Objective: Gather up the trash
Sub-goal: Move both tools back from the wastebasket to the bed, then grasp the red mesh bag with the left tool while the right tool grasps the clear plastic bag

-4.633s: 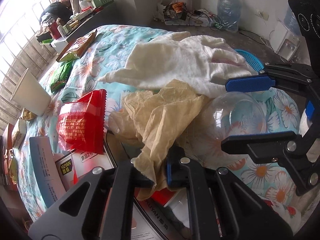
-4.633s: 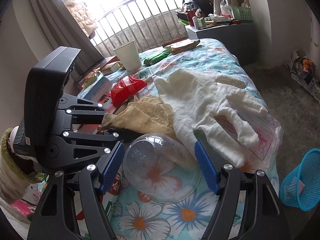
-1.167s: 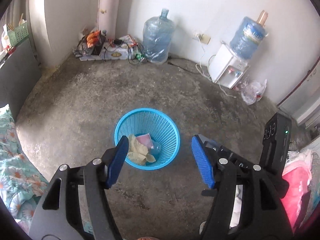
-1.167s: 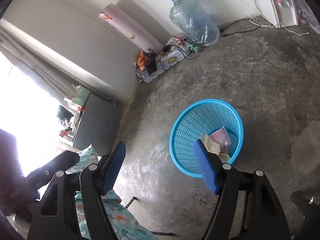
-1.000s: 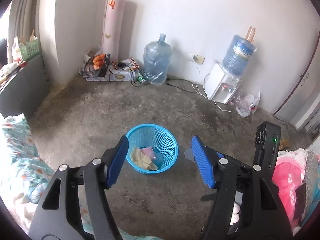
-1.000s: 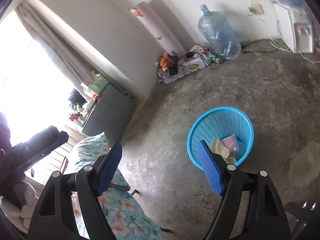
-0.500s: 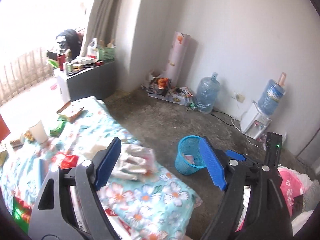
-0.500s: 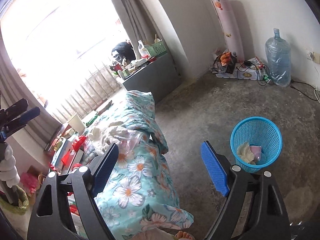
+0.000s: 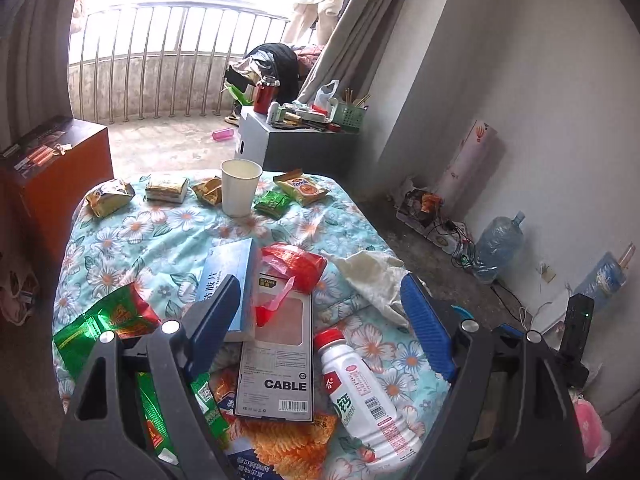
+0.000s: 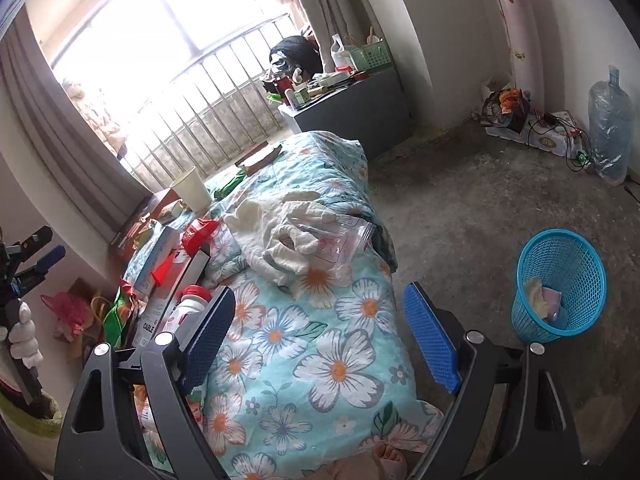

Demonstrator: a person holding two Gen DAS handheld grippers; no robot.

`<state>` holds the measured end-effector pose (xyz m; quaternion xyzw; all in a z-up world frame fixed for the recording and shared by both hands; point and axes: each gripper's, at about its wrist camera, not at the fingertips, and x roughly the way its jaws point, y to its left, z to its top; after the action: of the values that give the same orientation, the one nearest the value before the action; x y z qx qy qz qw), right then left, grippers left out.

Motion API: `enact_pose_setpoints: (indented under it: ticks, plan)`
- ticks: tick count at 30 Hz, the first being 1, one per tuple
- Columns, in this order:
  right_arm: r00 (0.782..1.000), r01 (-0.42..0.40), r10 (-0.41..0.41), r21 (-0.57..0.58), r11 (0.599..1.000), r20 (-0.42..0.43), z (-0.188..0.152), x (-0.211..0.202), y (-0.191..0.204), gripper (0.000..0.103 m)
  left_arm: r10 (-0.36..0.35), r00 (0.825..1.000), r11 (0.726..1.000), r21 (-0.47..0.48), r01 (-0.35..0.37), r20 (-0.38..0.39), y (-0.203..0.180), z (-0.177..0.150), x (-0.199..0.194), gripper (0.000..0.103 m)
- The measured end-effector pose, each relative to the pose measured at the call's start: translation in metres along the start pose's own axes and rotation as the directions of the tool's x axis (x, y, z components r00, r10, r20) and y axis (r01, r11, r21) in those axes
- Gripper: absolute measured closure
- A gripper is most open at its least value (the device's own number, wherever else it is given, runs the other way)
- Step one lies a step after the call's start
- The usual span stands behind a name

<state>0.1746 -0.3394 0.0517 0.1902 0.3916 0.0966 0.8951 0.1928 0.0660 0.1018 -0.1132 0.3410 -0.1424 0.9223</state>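
My left gripper (image 9: 316, 284) hangs open and empty over the cluttered end of the flowered quilt (image 9: 132, 232). Under it lie a grey CABLE box (image 9: 280, 352), a red wrapper (image 9: 296, 260), a white red-capped bottle (image 9: 360, 396), a green snack packet (image 9: 108, 320) and a blue box (image 9: 230, 276). A white glove (image 9: 372, 276) lies to the right and a paper cup (image 9: 239, 186) stands farther back. My right gripper (image 10: 318, 296) is open above bare quilt (image 10: 340, 360), short of the glove (image 10: 280, 236) and a clear plastic bag (image 10: 344, 240). The blue basket (image 10: 576, 276) on the floor holds crumpled paper.
Several small snack packets lie around the cup. A grey cabinet (image 9: 296, 144) stands past the bed and an orange-brown one (image 9: 60, 168) at its left. Water jugs (image 10: 608, 120) and cables line the wall. A person's foot (image 10: 388, 456) shows beside the bed.
Both views swung from the blue basket on the floor back to the bed. The yellow paper and clear bowl held earlier are gone from the jaws. The left jaws stand slightly wider.
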Motion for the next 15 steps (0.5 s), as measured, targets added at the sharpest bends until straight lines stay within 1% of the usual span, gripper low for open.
enact_pose_setpoints:
  ticks: [4,7,9,11,15]
  plan:
    - [0.999,-0.030,0.031,0.031,0.999,-0.031,0.002,0.013,0.001,0.020,-0.022,0.999,1.000,-0.021,0.021,-0.027,0.013,-0.008,0.011,0.025]
    - [0.998,-0.043,0.046,0.072,0.996,-0.048,0.005,0.024,-0.002,0.020,-0.034,0.999,0.999,-0.013,0.034,-0.041,0.014,-0.013,0.022,0.025]
    - [0.997,-0.046,0.052,0.104,0.994,-0.060,0.007,0.033,-0.006,0.019,-0.028,0.998,1.000,0.008,0.029,-0.049,0.014,-0.014,0.032,0.025]
    - [0.997,-0.040,0.047,0.111,0.993,-0.061,0.012,0.040,-0.006,0.020,-0.016,0.998,0.999,0.040,0.018,-0.060,0.011,-0.014,0.042,0.025]
    - [0.997,-0.032,0.038,0.091,0.995,-0.060,0.021,0.057,-0.001,0.020,0.046,0.996,0.990,0.135,-0.035,-0.075,0.001,-0.012,0.063,0.025]
